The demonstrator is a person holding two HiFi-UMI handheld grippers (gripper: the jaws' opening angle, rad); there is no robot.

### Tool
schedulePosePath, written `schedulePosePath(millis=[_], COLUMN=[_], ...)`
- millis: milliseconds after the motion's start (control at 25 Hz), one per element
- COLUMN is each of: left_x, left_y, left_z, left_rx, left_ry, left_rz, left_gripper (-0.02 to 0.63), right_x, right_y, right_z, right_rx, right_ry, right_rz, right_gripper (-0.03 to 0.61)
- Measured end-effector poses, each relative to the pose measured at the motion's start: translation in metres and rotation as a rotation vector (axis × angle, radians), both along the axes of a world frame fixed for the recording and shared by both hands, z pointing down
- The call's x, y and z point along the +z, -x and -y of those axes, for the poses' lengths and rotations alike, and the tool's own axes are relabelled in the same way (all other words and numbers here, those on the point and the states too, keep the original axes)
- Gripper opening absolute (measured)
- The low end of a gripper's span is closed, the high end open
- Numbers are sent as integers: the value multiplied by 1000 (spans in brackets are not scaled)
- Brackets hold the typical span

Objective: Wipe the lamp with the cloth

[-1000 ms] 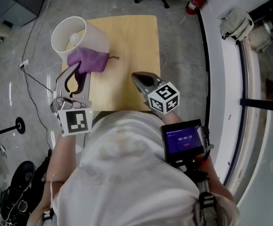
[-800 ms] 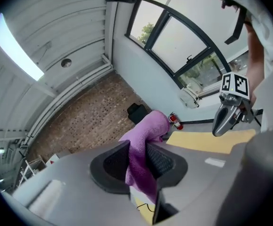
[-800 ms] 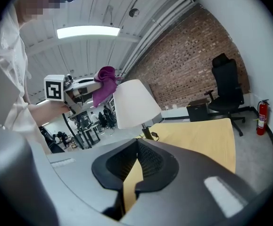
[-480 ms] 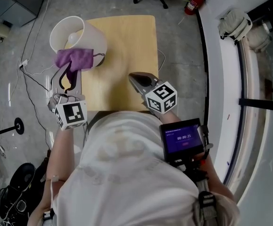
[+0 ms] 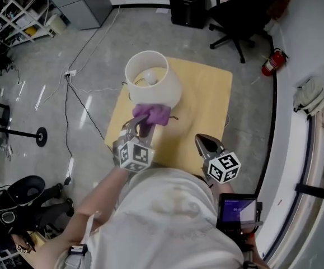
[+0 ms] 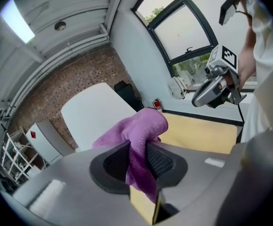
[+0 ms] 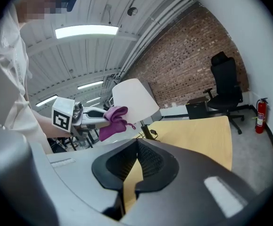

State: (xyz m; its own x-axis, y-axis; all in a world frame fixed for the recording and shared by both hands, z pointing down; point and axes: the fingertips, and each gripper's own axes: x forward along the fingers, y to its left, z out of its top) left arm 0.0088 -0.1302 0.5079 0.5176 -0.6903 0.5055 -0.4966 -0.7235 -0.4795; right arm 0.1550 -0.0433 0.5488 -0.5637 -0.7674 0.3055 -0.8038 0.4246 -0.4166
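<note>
The purple microfibre cloth is pinched in the jaws of the left gripper against the white conical lamp shade on the pale wooden bench. The right gripper is held with its jaws pressed together, empty.

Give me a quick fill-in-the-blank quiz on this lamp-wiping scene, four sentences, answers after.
1. The left gripper is clamped on a ____ cloth.
2. The lamp has a shade coloured ____.
3. The right gripper, jaws together, holds ____.
4. The red cylinder is a fire ____.

Missing words: purple; white; nothing; extinguisher.
</note>
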Motion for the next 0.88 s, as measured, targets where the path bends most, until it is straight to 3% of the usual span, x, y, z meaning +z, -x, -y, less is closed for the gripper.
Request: schedulePosePath(millis=[240, 360, 520, 640, 760, 880], left_x=[19, 4, -58, -112, -142, -134], left_y=[32, 53, 68, 69, 67, 64], left_z=[-2, 1, 9, 17, 31, 44], left_rx=[-85, -154, -199, -196, -182, -189], left_ry=[78, 74, -24, -130, -201, -181], left_rz=[-74, -169, -358, -448, -480, -476], left_gripper=[86, 86, 84, 84, 84, 84], right_x=[-1, -5, -6, -3, -4, -3], right_y=[10, 17, 22, 24, 27, 30], right_z=[5, 10, 10, 7, 6, 5], right_rx=[-36, -54, -75, -82, -85, -83], right_ry=[-15, -27, -34, -28, -31, -36], right_rz=[-5, -1, 3, 4, 8, 13], right_gripper=[14, 14, 14, 14, 14, 14])
